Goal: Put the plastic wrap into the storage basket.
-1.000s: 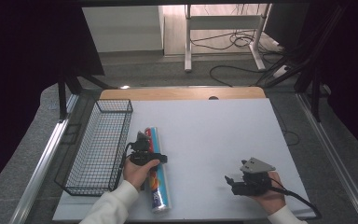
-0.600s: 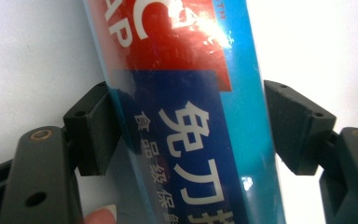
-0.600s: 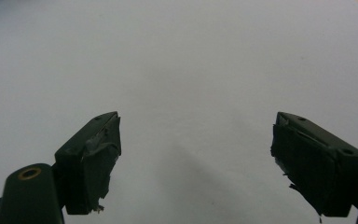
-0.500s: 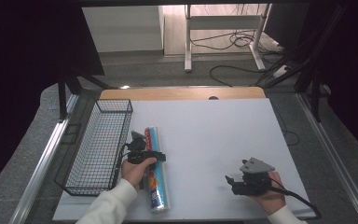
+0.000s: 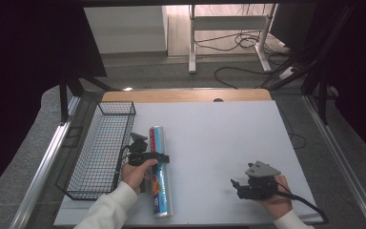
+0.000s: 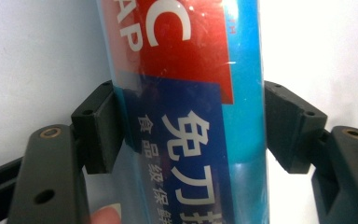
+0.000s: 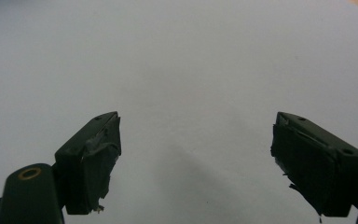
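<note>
Cling-film roll [image 5: 158, 172] lies lengthwise near white table's [image 5: 219, 138] front-left corner, just right of black wire basket [image 5: 100, 148] at left edge. Left gripper [image 6: 182, 135] jaws clamp roll from both sides. Right gripper [image 5: 240, 185] jaws wide apart, nothing between, near front-right corner. Beyond far wooden edge: grey floor, cables [image 5: 238, 43], metal stand legs [image 5: 190, 43].
</note>
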The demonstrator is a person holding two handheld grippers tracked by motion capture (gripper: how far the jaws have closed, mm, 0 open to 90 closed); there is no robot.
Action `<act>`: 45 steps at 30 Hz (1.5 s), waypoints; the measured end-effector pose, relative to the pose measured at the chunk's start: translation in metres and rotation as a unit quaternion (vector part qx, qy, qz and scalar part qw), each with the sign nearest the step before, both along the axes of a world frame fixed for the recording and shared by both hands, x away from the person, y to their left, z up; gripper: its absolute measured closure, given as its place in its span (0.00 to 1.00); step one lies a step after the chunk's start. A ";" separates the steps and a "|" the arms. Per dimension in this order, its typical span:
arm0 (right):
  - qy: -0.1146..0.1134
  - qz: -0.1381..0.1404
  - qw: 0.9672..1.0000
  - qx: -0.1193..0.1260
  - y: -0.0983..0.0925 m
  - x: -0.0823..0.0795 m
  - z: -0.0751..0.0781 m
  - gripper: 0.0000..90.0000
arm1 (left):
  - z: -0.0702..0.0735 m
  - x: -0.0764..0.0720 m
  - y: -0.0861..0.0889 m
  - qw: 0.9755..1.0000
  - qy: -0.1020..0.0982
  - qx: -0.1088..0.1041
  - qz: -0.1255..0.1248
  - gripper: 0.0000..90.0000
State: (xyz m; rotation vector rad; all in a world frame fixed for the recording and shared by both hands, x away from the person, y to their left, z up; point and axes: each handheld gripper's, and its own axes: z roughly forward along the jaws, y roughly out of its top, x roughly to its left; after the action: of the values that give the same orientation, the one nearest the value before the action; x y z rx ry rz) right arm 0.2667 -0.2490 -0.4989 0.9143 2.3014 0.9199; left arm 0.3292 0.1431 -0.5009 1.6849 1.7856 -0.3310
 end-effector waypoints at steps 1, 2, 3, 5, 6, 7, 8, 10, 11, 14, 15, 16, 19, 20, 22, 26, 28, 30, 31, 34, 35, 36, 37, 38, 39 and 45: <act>0.000 0.000 1.000 0.001 0.000 0.000 0.000 0.18 | 0.002 -0.001 0.001 1.000 -0.002 -0.002 0.000 0.33; 0.000 0.000 1.000 0.001 0.000 0.000 0.000 0.18 | 0.002 -0.001 0.001 1.000 -0.002 -0.002 0.000 0.33; 0.000 0.000 1.000 0.000 0.000 0.000 0.000 0.18 | 0.004 -0.002 0.002 1.000 -0.006 -0.007 -0.002 0.34; 0.000 -0.002 1.000 0.001 0.000 0.000 0.000 0.18 | 0.008 -0.003 0.004 1.000 -0.011 -0.015 -0.006 0.34; 0.000 -0.002 1.000 0.001 0.000 0.000 0.000 0.18 | 0.010 -0.004 0.005 1.000 -0.013 -0.020 -0.010 0.34; 0.000 -0.002 1.000 0.001 0.000 0.000 0.000 0.18 | 0.015 -0.005 0.007 0.999 -0.020 -0.029 -0.010 0.34; 0.000 -0.002 1.000 0.001 0.000 0.000 0.000 0.18 | 0.015 -0.005 0.007 0.999 -0.020 -0.029 -0.010 0.35; 0.000 -0.002 1.000 0.001 0.000 0.000 0.000 0.18 | 0.018 -0.007 0.009 0.999 -0.025 -0.038 -0.013 0.35; -0.001 -0.003 1.000 0.000 0.000 0.000 0.000 0.18 | 0.022 -0.008 0.011 0.998 -0.030 -0.042 -0.021 0.35; -0.001 -0.004 1.000 0.000 0.000 0.001 0.000 0.18 | 0.026 -0.009 0.013 0.998 -0.039 -0.047 -0.020 0.35; -0.001 -0.005 1.000 0.000 0.000 0.001 0.000 0.18 | 0.029 -0.009 0.015 0.997 -0.044 -0.051 -0.024 0.35; -0.001 -0.005 1.000 0.000 0.000 0.001 0.000 0.18 | 0.031 -0.009 0.016 0.997 -0.046 -0.052 -0.024 0.35; -0.001 -0.006 1.000 -0.001 0.000 0.001 0.000 0.18 | 0.034 -0.009 0.019 0.997 -0.052 -0.057 -0.023 0.35; -0.001 -0.006 1.000 -0.001 0.000 0.001 0.000 0.18 | 0.034 -0.009 0.019 0.997 -0.052 -0.057 -0.023 0.35; -0.002 -0.007 1.000 -0.001 0.000 0.001 0.000 0.18 | 0.037 -0.010 0.022 0.996 -0.057 -0.067 -0.025 0.35; -0.002 -0.008 1.000 -0.002 0.000 0.001 0.000 0.18 | 0.045 -0.012 0.025 0.994 -0.071 -0.071 -0.031 0.36; -0.002 -0.009 1.000 -0.002 0.000 0.001 0.000 0.18 | 0.050 -0.012 0.027 0.994 -0.079 -0.074 -0.032 0.36; -0.002 -0.009 1.000 -0.002 0.000 0.001 0.000 0.18 | 0.055 -0.013 0.029 0.993 -0.085 -0.083 -0.029 0.36; -0.002 -0.009 1.000 -0.002 0.000 0.001 0.000 0.18 | 0.058 -0.013 0.031 0.992 -0.087 -0.086 -0.033 0.36; -0.001 -0.010 1.000 -0.002 0.000 0.001 0.000 0.18 | 0.063 -0.013 0.033 0.991 -0.094 -0.087 -0.035 0.36; -0.002 -0.009 1.000 -0.003 0.000 0.001 0.000 0.18 | 0.067 -0.013 0.035 0.990 -0.098 -0.089 -0.037 0.36; -0.002 -0.009 1.000 -0.003 0.000 0.001 0.000 0.18 | 0.068 -0.013 0.035 0.990 -0.099 -0.092 -0.038 0.36; -0.002 -0.009 1.000 -0.003 0.000 0.001 0.000 0.18 | 0.070 -0.013 0.036 0.990 -0.099 -0.094 -0.039 0.36; -0.002 -0.009 1.000 -0.003 0.000 0.001 0.000 0.18 | 0.070 -0.013 0.036 0.990 -0.099 -0.094 -0.039 0.36; -0.002 -0.009 1.000 -0.004 0.000 0.001 0.000 0.18 | 0.071 -0.013 0.037 0.990 -0.102 -0.093 -0.039 0.36; -0.002 -0.011 1.000 -0.004 0.000 0.001 0.000 0.18 | 0.083 -0.012 0.043 0.989 -0.112 -0.090 -0.040 0.36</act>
State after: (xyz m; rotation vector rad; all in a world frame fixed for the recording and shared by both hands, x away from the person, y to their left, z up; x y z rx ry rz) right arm 0.2682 -0.2493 -0.4992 0.9314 2.2867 0.9023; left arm 0.3171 0.1866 -0.4182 1.6003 1.4817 -0.3147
